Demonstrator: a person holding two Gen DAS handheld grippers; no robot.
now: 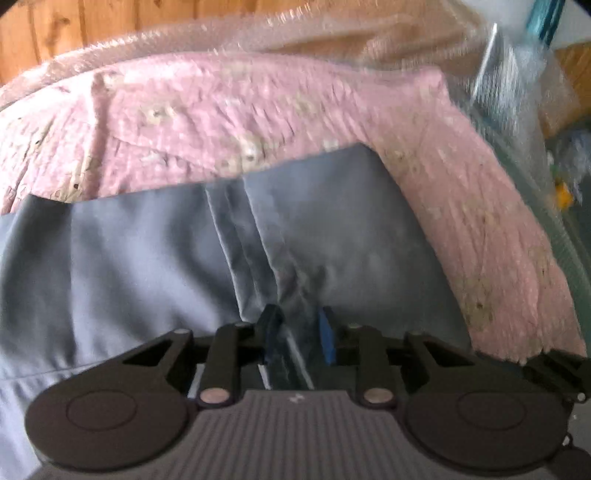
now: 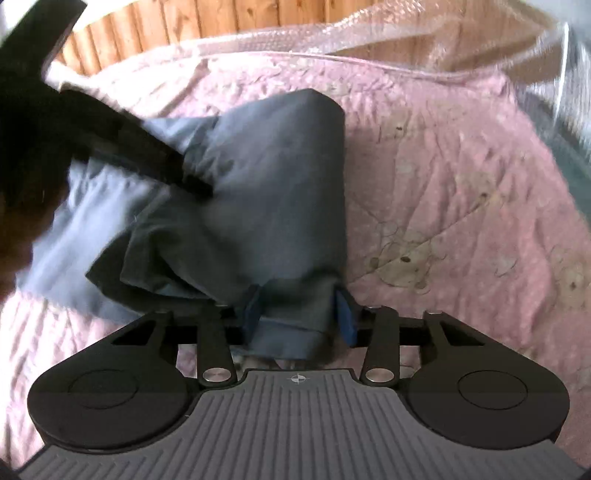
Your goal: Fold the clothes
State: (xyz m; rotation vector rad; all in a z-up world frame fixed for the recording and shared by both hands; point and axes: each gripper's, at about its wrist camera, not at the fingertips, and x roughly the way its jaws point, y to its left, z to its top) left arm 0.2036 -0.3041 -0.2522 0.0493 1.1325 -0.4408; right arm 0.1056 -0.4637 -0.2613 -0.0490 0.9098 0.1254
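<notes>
A grey garment (image 1: 147,251) lies spread on a pink quilted blanket (image 1: 221,110). In the left wrist view a raised seam fold of it runs between the blue pads of my left gripper (image 1: 299,328); the jaws stand a little apart and the right-hand pad (image 1: 327,334) is clear of the cloth. In the right wrist view the garment (image 2: 266,177) is bunched into a thick folded bundle, and my right gripper (image 2: 299,314) is shut on its near end, with cloth filling the gap between the pads. A blurred black part of the other tool (image 2: 122,136) rests on the bundle's left side.
The pink blanket (image 2: 443,184) with its faded bear print covers the whole surface. Clear bubble plastic (image 2: 295,40) lies along its far edge, in front of a wooden plank wall (image 2: 221,14). Blurred plastic and small coloured items (image 1: 561,195) sit at the right.
</notes>
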